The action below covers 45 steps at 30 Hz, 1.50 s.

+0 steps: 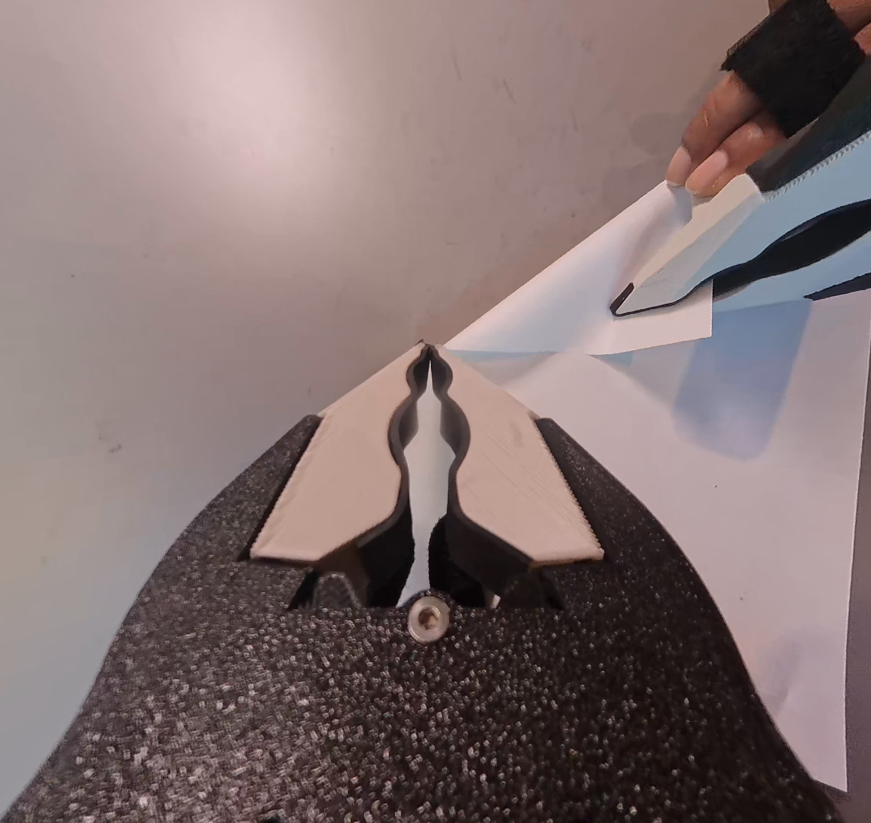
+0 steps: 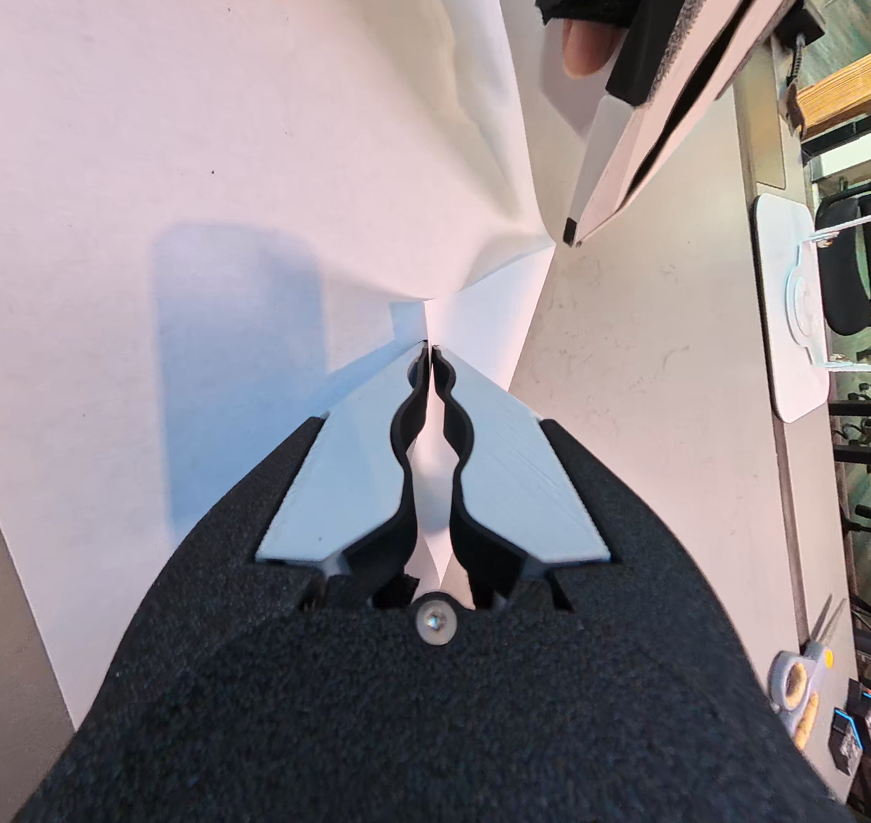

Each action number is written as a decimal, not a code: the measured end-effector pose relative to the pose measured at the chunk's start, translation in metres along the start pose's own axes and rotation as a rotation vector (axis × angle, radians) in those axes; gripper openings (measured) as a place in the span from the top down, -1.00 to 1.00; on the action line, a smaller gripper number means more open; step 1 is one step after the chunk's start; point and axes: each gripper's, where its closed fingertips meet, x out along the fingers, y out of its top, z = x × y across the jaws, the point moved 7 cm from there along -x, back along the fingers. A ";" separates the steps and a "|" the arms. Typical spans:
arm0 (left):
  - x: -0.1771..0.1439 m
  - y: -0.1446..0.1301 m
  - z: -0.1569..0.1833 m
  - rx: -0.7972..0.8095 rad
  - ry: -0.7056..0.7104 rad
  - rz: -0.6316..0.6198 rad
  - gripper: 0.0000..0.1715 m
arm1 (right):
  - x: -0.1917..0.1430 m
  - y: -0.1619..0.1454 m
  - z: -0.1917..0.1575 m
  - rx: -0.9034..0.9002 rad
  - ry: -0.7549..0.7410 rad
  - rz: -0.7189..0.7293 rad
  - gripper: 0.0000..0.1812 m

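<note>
A white sheet of paper (image 1: 660, 470) lies on a grey-beige table (image 1: 235, 188). My left gripper (image 1: 428, 347) is shut at the sheet's edge, with paper showing between its beige fingers. My right gripper (image 1: 622, 303) is shut on a lifted, folded-over flap of the sheet, with a person's hand (image 1: 721, 141) behind it. In the right wrist view the right gripper (image 2: 431, 346) is shut with the paper (image 2: 235, 141) running between its fingers. The left gripper (image 2: 572, 235) pinches the raised paper edge farther off.
The table (image 2: 636, 423) runs along the right of the sheet. A flat white pad (image 2: 792, 305) lies at the table's far edge. Scissors with grey and yellow handles (image 2: 796, 687) lie near small dark items. A black chair and wooden shelving stand beyond. My hands' fingertips stand some 9 centimetres from each other.
</note>
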 end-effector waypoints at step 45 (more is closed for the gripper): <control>0.017 -0.006 -0.005 -0.129 -0.011 0.002 1.00 | 0.003 0.003 -0.001 -0.084 -0.072 -0.019 1.00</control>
